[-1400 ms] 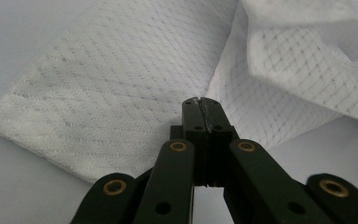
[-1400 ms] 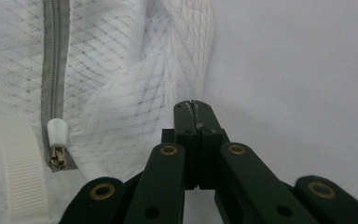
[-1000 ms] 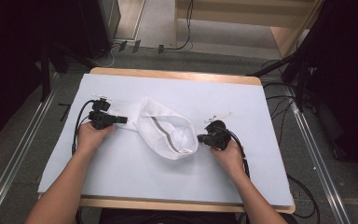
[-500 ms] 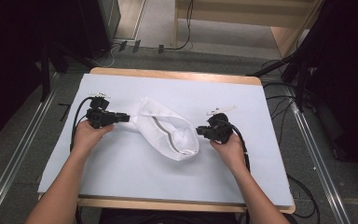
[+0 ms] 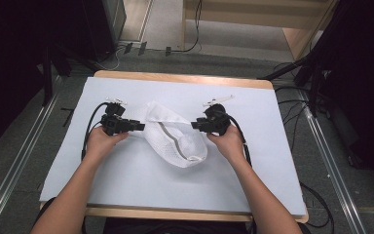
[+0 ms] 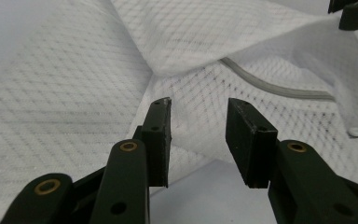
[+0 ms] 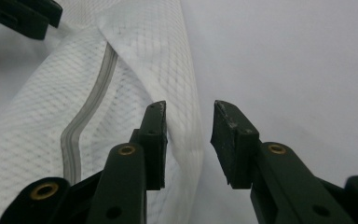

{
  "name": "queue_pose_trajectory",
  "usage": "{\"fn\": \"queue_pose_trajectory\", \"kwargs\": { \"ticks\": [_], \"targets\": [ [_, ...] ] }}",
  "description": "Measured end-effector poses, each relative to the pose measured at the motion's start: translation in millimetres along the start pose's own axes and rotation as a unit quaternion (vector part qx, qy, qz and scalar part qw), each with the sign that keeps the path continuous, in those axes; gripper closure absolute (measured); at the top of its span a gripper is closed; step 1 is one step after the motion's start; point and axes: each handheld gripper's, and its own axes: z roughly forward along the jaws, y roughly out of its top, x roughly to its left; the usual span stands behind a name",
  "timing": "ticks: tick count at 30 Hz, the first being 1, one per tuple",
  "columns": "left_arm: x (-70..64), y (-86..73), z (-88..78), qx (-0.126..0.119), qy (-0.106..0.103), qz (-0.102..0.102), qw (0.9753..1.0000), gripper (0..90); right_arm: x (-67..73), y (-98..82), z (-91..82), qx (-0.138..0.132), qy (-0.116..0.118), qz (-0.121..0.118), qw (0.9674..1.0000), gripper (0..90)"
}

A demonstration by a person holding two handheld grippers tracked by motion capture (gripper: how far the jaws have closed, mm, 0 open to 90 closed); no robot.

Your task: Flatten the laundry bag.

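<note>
White mesh laundry bag with grey zipper [image 5: 175,137] lying crumpled at mid-table on white table cover [image 5: 126,185], long axis running diagonally, zipper strip facing up. Left gripper [image 5: 139,126] at bag's left end, held level in left hand [image 5: 102,141], jaws parted and just been opening; in left gripper view [image 6: 198,140] mesh fold lying close ahead of and under the gap, pads not pressing on it. Right gripper [image 5: 195,125] at bag's right upper edge, held in right hand [image 5: 226,142], jaws likewise parted and just been opening; in right gripper view [image 7: 189,142] bag's folded edge just beside left pad, gap itself over bare table cover, nothing clamped. Both grippers pointing inward toward each other, bag between them. Black cables [image 5: 90,122] trailing from both grippers. Wooden table edge [image 5: 175,77] visible at far side.
</note>
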Motion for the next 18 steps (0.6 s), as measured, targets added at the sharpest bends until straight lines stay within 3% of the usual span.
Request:
{"fn": "queue_pose_trajectory", "kwargs": {
  "ticks": [6,10,15,18],
  "targets": [
    [1.4,-2.0,12.3,0.012,0.03,0.018,0.9993,59.9,1.1,12.2,17.7,0.002,0.002,-0.003,1.0,61.0],
    [1.3,-3.2,16.6,0.023,0.033,0.022,0.9989,60.6,-0.3,15.9,30.7,0.011,-0.003,-0.003,0.9999,59.3],
    [-3.4,-3.9,20.7,0.026,0.045,0.043,0.9977,72.1,-4.9,15.7,41.5,0.023,-0.015,0.004,0.9996,59.4],
    [-3.7,-3.9,24.1,0.021,0.042,0.041,0.9981,80.5,-8.2,14.3,45.8,0.029,-0.019,0.005,0.9994,58.8]
  ]
}}
